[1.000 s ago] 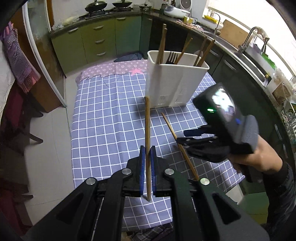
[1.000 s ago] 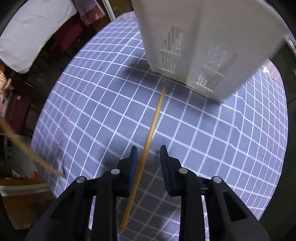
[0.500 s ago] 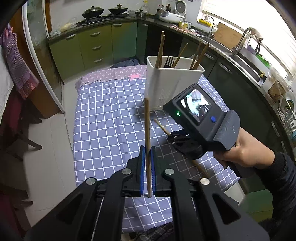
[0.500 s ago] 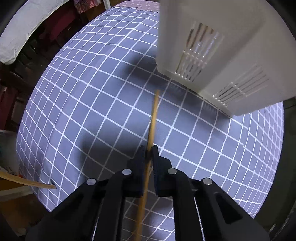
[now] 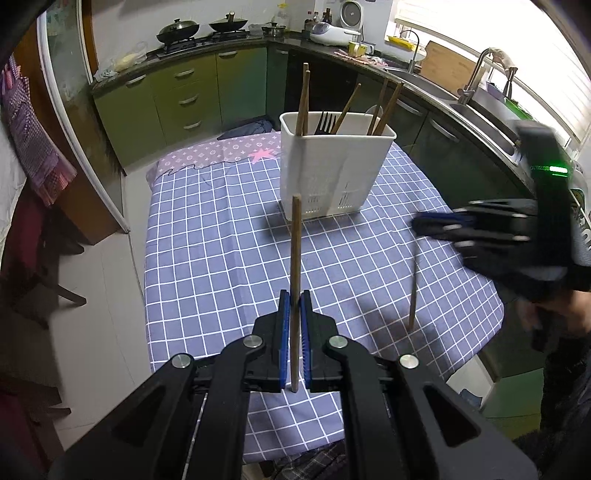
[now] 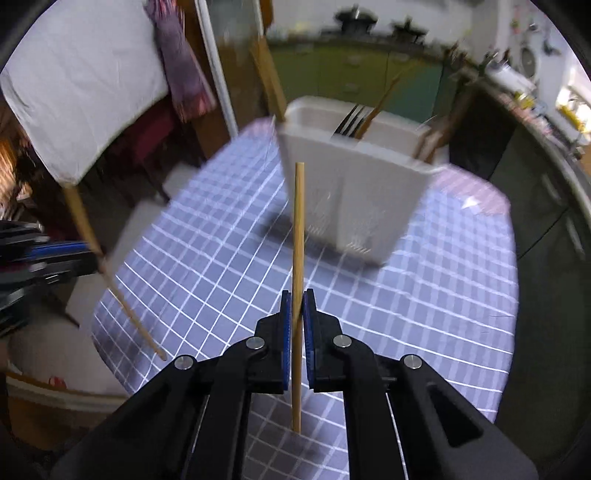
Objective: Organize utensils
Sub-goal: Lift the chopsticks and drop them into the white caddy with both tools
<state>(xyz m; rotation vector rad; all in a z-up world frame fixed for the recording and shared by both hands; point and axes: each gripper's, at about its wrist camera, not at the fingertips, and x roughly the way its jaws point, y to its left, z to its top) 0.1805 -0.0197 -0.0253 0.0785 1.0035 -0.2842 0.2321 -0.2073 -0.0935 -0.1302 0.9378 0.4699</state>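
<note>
Right gripper [image 6: 294, 317], chopstick [image 6: 297, 236] lifted clear.

Blue-and-white checked tablecloth [image 5: 221, 258] covers the table; a lilac patterned cloth [image 5: 218, 153] shows at its far end. Behind, green cabinets [image 5: 177, 99] run under a dark counter. Two lidded woks [image 5: 201, 26] on the hob. White rice cooker [image 5: 328, 31] at the corner. Sink tap [image 5: 476, 70] beneath the bright window. Checked purple cloth [image 5: 29, 147] hangs at left.
</note>
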